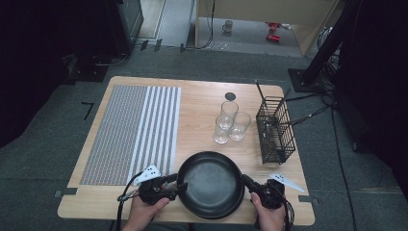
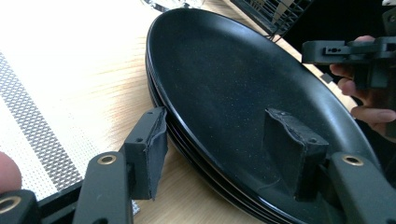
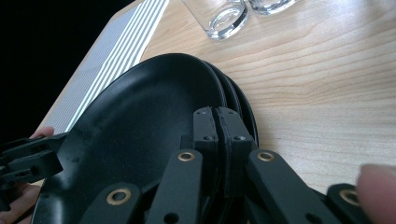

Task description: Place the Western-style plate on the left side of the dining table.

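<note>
Stack of black plates (image 1: pixel 210 183) at near edge of wooden table (image 1: pixel 202 115), between both grippers, right of striped placemat (image 1: pixel 132 132). Left gripper (image 2: pixel 219 149) straddling left rim of top plate (image 2: pixel 224 88), jaws apart, one outside the rim, one inside, pads not pressing. Right gripper (image 3: pixel 216 133) clenched on right rim of the top plate, pads almost together. Three glasses (image 1: pixel 231 122) and wire basket (image 1: pixel 275 130) farther back on table.

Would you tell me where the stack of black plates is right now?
In the high view, the stack of black plates sits at the table's near edge, between both grippers, just nearer than the three glasses.
</note>
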Demonstrator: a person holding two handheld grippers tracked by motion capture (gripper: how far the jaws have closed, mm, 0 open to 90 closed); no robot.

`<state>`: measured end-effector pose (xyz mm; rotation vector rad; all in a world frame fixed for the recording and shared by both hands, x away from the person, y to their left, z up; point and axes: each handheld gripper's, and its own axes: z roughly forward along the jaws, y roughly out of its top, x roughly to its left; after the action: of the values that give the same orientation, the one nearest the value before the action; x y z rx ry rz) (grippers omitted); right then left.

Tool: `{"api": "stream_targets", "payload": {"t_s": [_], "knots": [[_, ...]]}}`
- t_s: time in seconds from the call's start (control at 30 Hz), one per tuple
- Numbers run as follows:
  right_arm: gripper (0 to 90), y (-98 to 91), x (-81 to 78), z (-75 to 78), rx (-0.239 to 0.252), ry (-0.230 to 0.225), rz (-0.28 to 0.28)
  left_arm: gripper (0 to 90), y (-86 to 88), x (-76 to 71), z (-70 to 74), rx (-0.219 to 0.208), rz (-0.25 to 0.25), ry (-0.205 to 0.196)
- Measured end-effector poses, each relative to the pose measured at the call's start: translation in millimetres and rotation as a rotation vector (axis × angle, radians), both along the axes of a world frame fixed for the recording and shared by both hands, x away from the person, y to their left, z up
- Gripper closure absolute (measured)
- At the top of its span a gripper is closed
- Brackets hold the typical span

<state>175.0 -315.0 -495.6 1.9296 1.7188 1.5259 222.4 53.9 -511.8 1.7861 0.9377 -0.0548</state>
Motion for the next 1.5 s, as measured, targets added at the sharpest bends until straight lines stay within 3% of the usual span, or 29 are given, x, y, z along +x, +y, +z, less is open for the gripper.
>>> {"api": "stream_targets", "payload": {"t_s": [0.13,0.5,0.83,1.0,1.23,1.27,1.3,1.33,1.4,1.5], "knots": [[86.2,-1.8,-0.2,-1.0,-0.006,0.008,-0.031,41.7,1.9,1.5,0.4,-0.019,-0.001,0.018],[84.9,-7.4,2.3,-8.4,0.11,0.057,-0.023,43.0,-0.5,-0.7,0.3,0.008,0.004,0.0],[84.8,-6.1,1.9,-7.9,0.115,0.066,-0.03,42.6,-3.3,-1.8,-0.7,0.033,0.014,-0.01],[84.9,-1.9,2.9,-9.2,0.158,0.074,0.01,43.3,-4.3,-2.9,-1.0,0.041,0.022,-0.019],[83.6,8.4,3.0,-9.7,0.125,0.07,0.023,44.0,-3.7,-2.6,-1.1,0.042,0.02,-0.017],[85.0,6.1,2.7,-9.6,0.148,0.059,0.024,44.2,-3.2,-2.3,-1.0,0.039,0.018,-0.014],[84.0,4.4,3.1,-9.5,0.229,0.048,0.071,44.3,-3.2,-2.3,-1.0,0.039,0.018,-0.014],[83.7,6.4,3.9,-8.6,0.274,0.046,0.109,45.1,-2.7,-2.3,-0.6,0.033,0.023,-0.013],[82.4,17.5,1.9,-4.8,0.156,0.031,0.104,46.6,-1.3,-1.7,-0.1,0.026,0.023,-0.006],[80.9,23.1,0.6,-4.0,0.119,0.015,0.104,48.6,-0.5,-0.1,-1.1,0.025,0.033,0.013]]}}
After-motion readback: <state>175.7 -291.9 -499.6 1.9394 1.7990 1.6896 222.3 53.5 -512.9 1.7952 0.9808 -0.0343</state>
